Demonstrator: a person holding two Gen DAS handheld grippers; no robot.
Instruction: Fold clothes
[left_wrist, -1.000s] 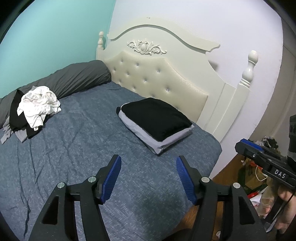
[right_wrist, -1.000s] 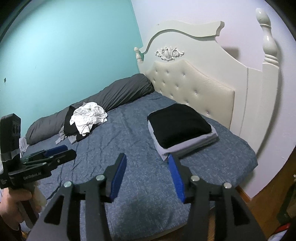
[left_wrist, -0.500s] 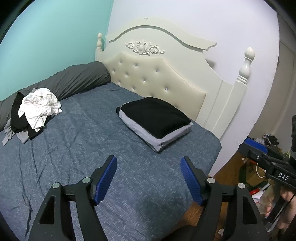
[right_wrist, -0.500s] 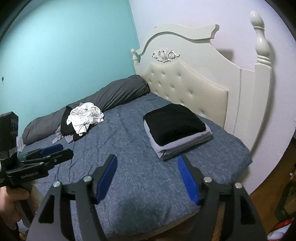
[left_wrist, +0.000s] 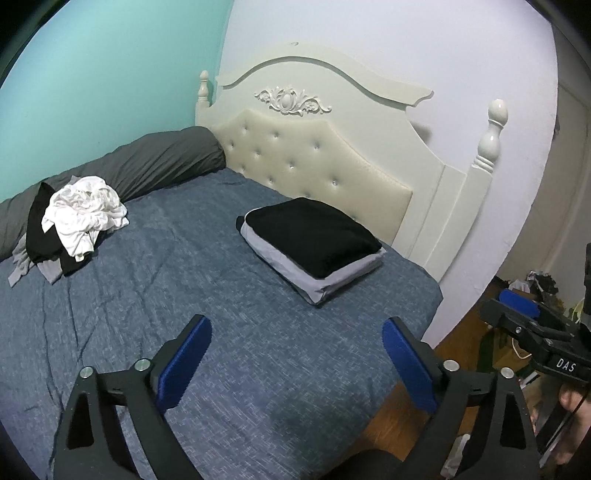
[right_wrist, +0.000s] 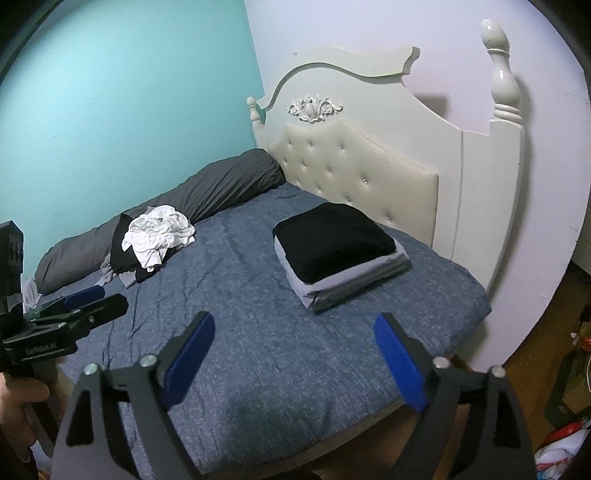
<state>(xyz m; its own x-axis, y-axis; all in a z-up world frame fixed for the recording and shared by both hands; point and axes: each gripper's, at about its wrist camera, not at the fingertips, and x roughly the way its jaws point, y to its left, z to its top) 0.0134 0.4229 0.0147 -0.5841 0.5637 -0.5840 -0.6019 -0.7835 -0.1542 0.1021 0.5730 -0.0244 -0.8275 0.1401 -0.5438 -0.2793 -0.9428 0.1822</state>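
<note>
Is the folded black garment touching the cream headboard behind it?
Apart. In the right wrist view, a strip of blue bedspread shows between the folded black garment and the cream headboard; the left wrist view agrees.

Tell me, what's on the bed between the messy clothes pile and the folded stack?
Only bare blue blanket lies between the pile and the stack, in both views.

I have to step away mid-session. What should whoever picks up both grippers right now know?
Left gripper: jaws wide open, empty, above the bed's near edge.
Right gripper: the same, open and empty.
Done: a folded stack, black on top of grey, lies near the headboard.
Left: the unfolded pile, white over black and grey, by the grey bolster. Neither gripper touches any cloth.
</note>
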